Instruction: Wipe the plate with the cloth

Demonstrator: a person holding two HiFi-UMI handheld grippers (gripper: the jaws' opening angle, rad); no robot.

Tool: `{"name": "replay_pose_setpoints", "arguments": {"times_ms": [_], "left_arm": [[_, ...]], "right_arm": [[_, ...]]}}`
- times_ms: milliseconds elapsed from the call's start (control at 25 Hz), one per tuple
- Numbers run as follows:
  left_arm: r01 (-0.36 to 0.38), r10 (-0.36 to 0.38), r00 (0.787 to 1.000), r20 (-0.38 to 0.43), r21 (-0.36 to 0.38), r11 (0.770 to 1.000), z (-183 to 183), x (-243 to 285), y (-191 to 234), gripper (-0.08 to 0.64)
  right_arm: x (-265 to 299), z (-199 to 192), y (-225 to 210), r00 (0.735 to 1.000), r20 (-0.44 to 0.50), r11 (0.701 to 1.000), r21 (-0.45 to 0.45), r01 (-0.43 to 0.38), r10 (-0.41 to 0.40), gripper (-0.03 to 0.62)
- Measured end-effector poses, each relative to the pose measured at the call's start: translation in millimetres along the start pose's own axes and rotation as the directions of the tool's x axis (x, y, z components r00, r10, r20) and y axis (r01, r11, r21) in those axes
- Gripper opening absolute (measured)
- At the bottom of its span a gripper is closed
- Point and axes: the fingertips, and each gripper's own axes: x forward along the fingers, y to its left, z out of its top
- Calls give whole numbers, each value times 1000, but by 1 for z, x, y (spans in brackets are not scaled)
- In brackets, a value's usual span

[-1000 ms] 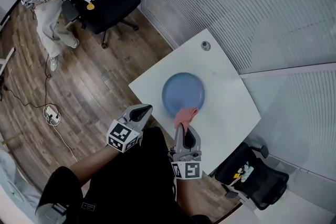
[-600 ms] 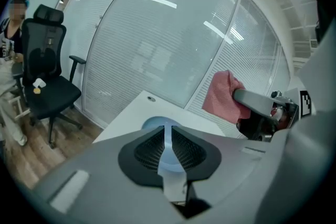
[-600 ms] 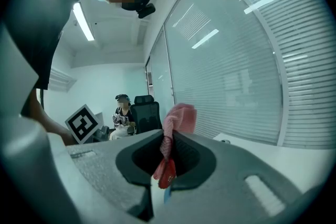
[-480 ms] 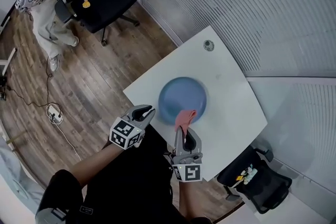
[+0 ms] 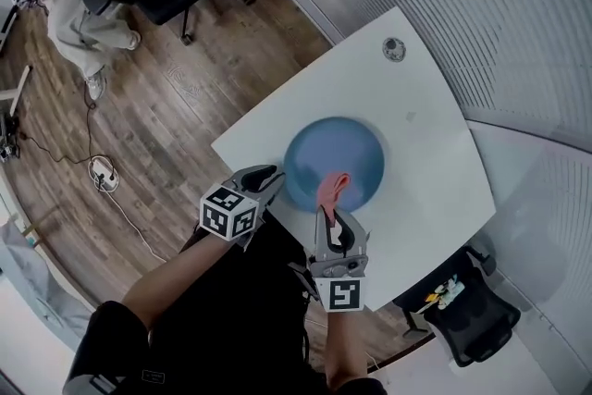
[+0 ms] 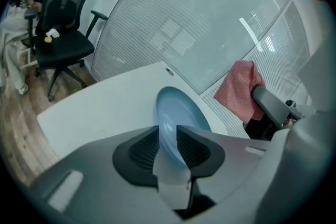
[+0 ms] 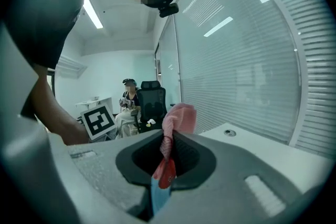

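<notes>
plate (image 5: 351,153): flat on white bench (image 5: 416,60), near its front edge | cloth (image 5: 331,189): bunched strip, long axis running from right gripper (image 5: 326,210) out over plate's near rim | right jaws: clamped on cloth | left gripper (image 5: 269,177): jaws just been opening, apart, plate's rim between them, unpinched

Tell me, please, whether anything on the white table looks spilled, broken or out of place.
Nothing stands out. The blue plate lies flat and whole on the white table, with no spill near it. The pink cloth is pinched in the right gripper, above the plate's near edge.
</notes>
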Motion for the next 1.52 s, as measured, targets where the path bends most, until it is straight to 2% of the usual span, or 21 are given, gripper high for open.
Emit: {"name": "replay_pose_setpoints", "arguments": {"times_ms": [240,360,400,480,680,760,1000,1240,1360,1520], "left_arm": [[3,-5,999,-34,-40,999,-15,26,4,124],[-10,8,999,-31,-57,998,-16,30,8,110],[-12,10,1000,-29,-66,998,-15,30,10,95],[-7,5,1000,-21,-85,996,-13,31,12,87],[-2,1,1000,-6,-139,990,-9,32,14,71],[-6,5,1000,-5,-158,987,-8,33,14,64],[-26,30,999,14,-212,977,-4,35,18,48],[-37,46,998,30,-257,966,0,38,18,37],[-39,50,998,36,-273,961,2,39,19,34],[-42,56,998,39,-292,955,-1,38,18,32]], "right_arm": [[7,-47,2,992,-117,997,-47,-60,54,25],[6,-70,7,978,-193,994,-60,-90,77,25],[6,-78,10,968,-233,990,-78,-113,93,25],[5,-98,16,931,-342,975,-130,-180,126,25],[7,-121,22,871,-461,943,-179,-280,171,25],[8,-131,21,840,-509,930,-184,-319,187,25],[11,-166,26,713,-652,856,-191,-481,256,25],[13,-184,30,569,-761,782,-134,-608,312,25],[13,-191,36,518,-787,750,-109,-652,336,25],[14,-200,47,469,-811,713,-94,-694,350,25]]}}
